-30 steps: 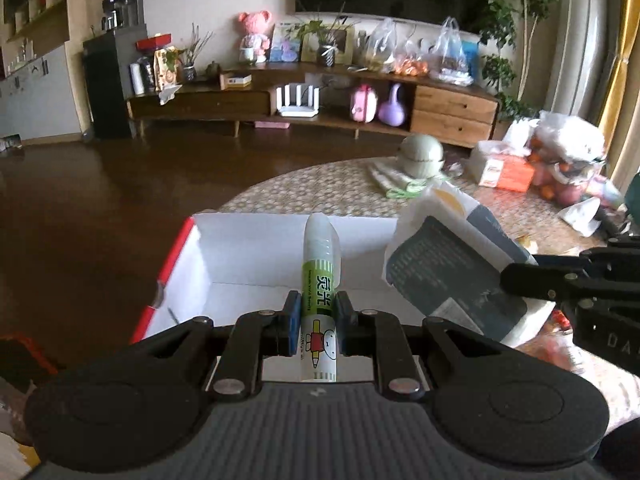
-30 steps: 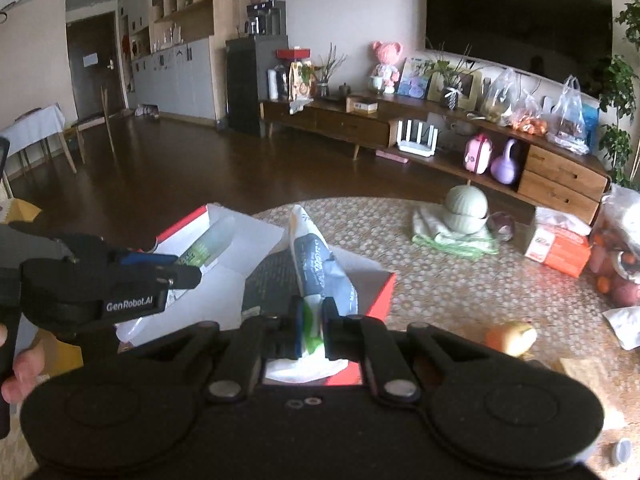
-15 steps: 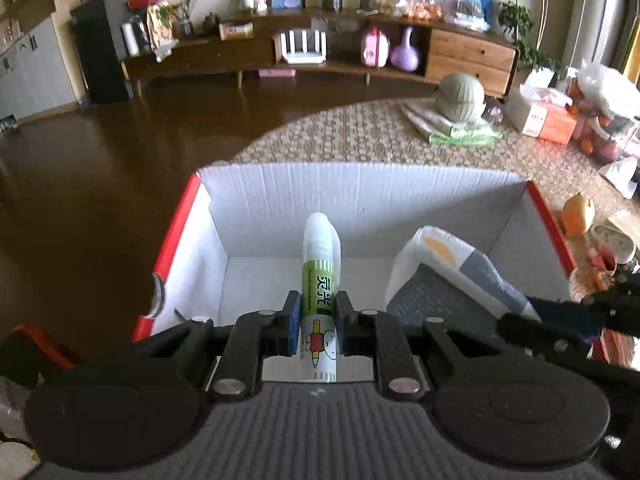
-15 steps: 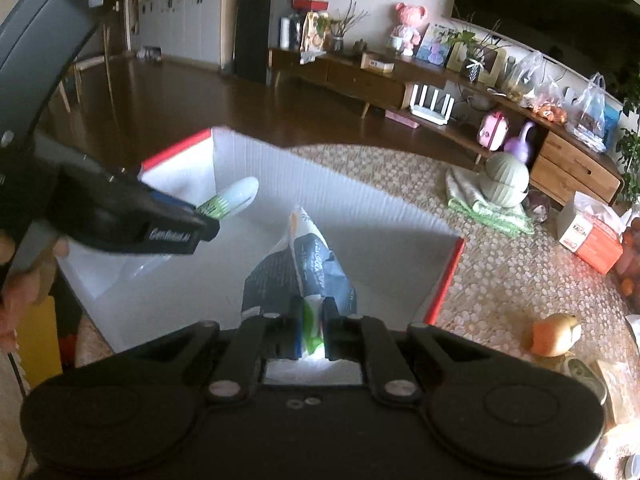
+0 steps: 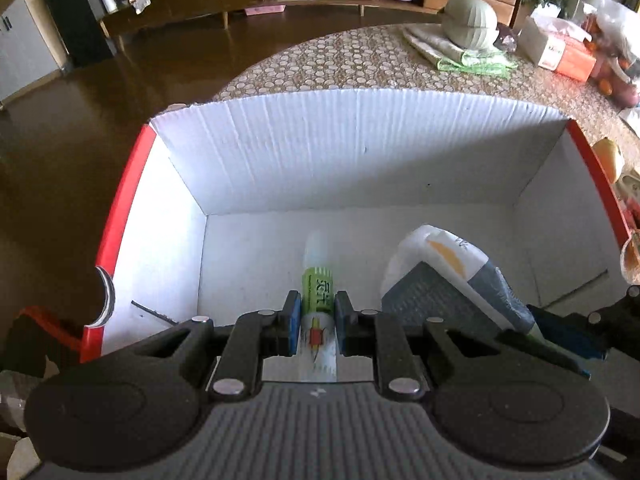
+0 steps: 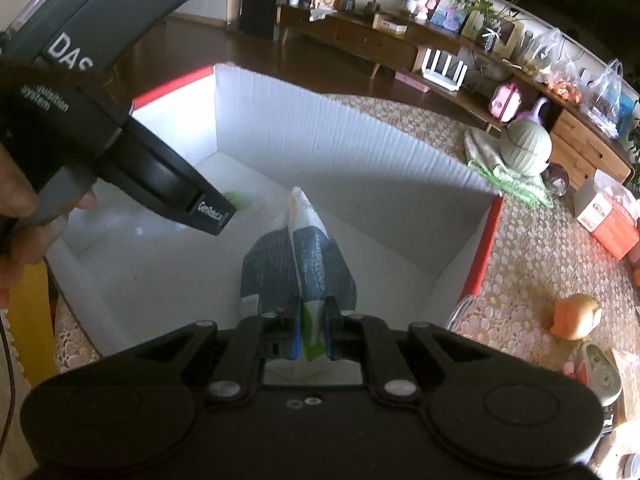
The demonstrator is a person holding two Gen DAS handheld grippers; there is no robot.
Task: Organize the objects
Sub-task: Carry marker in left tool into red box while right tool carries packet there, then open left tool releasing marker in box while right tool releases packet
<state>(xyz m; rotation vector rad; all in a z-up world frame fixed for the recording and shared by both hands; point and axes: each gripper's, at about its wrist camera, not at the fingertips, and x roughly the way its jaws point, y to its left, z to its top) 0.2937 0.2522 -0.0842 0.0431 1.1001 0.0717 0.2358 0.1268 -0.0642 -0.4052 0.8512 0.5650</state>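
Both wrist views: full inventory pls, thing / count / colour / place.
cardboard box: 1, white inside with red rim, on the table edge, open top
glue stick: 1, white with green label, gripped in the left tongs, over the box floor
tissue pack: 1, dark grey and white, gripped in the right tongs, inside the box
table: 1, beige pebble pattern, under the box
round green pot: 1, pale green, on a folded cloth at the far table side
orange-white carton: 1, table's right side
left tongs: black, blue pads, shut
right tongs: black, blue pads, shut
hand: 1, holding the left tool
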